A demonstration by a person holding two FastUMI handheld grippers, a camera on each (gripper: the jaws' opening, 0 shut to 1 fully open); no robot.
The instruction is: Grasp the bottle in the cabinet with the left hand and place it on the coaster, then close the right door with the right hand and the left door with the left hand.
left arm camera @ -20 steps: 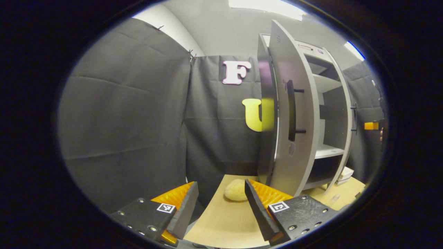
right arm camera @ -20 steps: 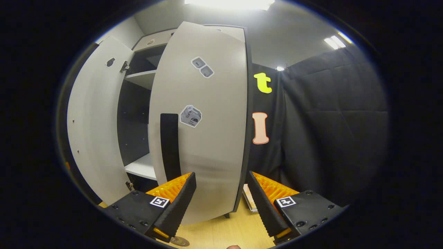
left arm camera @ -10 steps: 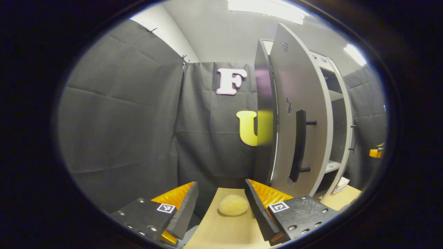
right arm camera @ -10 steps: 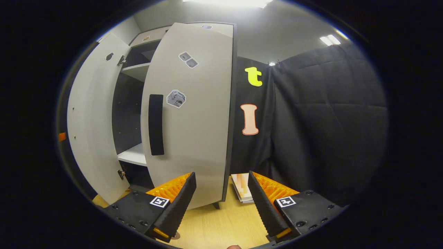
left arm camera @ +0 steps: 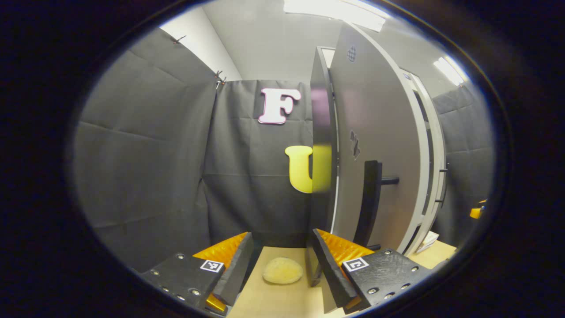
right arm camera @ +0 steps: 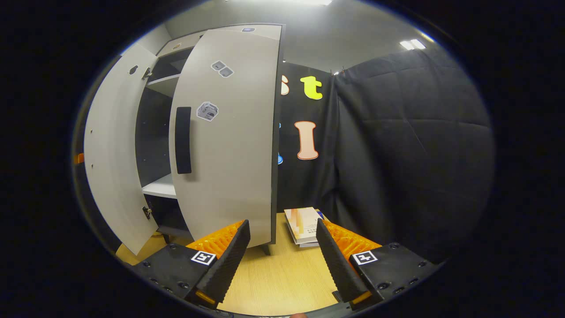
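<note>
The grey cabinet's left door (left arm camera: 379, 132) stands partly open just right of my left gripper (left arm camera: 280, 260), its outer face and black bar handle (left arm camera: 368, 198) towards me. That gripper is open with nothing between its fingers; its right finger (left arm camera: 329, 265) is close by the door's lower edge, and whether it touches is unclear. In the right gripper view the right door (right arm camera: 234, 145) with its black handle (right arm camera: 183, 139) looks nearly shut, while the left door (right arm camera: 110, 145) hangs open, baring a white shelf (right arm camera: 156, 187). My right gripper (right arm camera: 282, 260) is open, back from the door, over the wooden table (right arm camera: 273, 278).
A pale yellow round pad (left arm camera: 282, 270) lies on the table between the left gripper's fingers. A stack of books (right arm camera: 304, 225) sits beside the cabinet's right side. The other gripper (left arm camera: 476, 212) peeks in at the far right. Black cloth walls surround the booth.
The left door has swung further towards shut and the left gripper has come closer to it. The right gripper has drawn back from the right door, bringing the books into view.
</note>
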